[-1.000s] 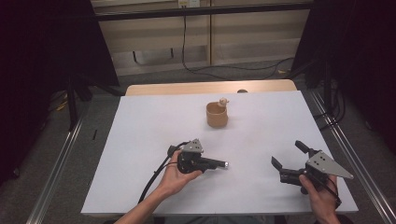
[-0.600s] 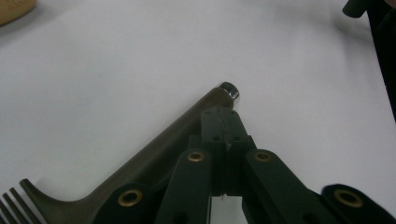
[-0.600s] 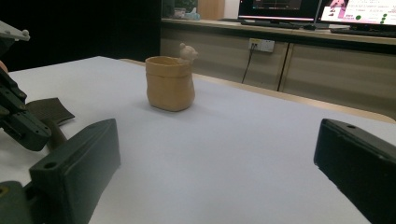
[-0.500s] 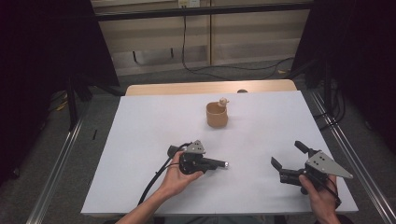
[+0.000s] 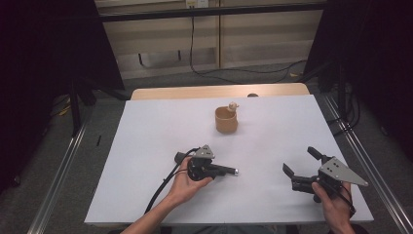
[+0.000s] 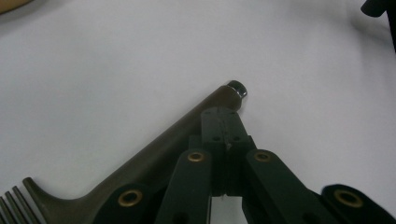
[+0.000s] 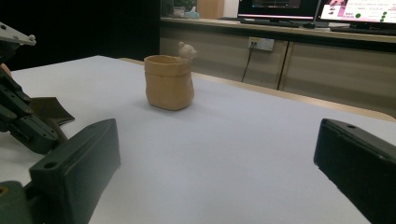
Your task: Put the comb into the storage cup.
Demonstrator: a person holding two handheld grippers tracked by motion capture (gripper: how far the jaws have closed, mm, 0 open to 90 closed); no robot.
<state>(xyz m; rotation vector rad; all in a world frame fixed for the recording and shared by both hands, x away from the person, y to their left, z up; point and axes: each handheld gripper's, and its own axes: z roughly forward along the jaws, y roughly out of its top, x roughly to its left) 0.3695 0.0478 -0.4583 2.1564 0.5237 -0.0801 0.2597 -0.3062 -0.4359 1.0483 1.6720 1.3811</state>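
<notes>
Olive-brown plastic marks the thing in hand: a comb (image 6: 140, 163) with a long tapered handle, lying flat on the white desk (image 5: 146, 141) in the near middle. Left tongs (image 5: 221, 170) are pressed together over that handle, near its capped tip; in the left gripper view the closed jaws sit right on top of it, though whether they pinch it or only rest above it I cannot tell. Its long axis runs left to right across the desk, teeth toward the person's left hand (image 5: 182, 187), tip pointing right toward the right tongs (image 5: 299, 168). Those stand spread wide and empty, near the right near corner, well apart from the comb. A tan cup (image 5: 226, 120) with a small figure on its rim stands farther off, past the comb and slightly right, upright and open at the top. The left hand is plainly the nearer one to both comb and cup. Bare desk lies between comb and cup, so a lift and carry toward the far side looks unobstructed; the near edge lies close behind both hands
</notes>
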